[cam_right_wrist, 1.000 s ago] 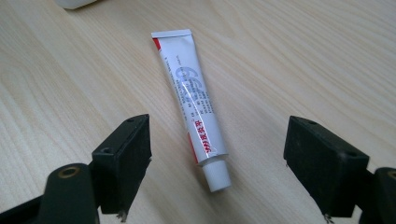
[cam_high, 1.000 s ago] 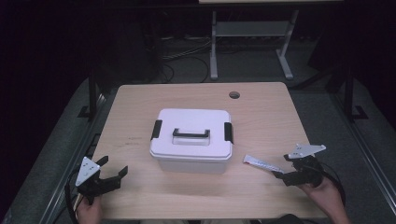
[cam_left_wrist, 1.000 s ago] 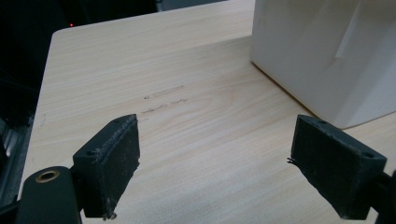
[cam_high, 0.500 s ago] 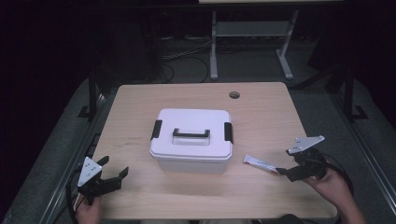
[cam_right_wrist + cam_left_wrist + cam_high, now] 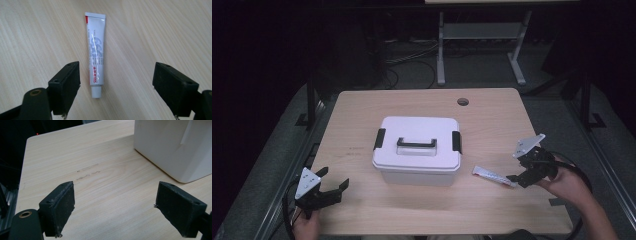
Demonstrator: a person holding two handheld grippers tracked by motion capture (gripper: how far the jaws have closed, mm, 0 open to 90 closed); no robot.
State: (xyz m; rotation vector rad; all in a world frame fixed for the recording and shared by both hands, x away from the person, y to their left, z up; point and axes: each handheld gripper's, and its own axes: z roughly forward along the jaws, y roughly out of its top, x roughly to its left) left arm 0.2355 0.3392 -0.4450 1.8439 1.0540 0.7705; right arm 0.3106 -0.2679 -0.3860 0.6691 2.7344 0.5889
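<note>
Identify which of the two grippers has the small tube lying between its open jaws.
The right gripper: the white tube lies on the table between its open jaws. The left gripper faces bare wood beside the white box.

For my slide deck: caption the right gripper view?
Open right gripper poised over a small white tube lying flat on the wooden table.

Lab-like room: bare wooden table (image 5: 362, 120), floor cables (image 5: 412, 62), metal stand (image 5: 479, 45), dark surroundings.
</note>
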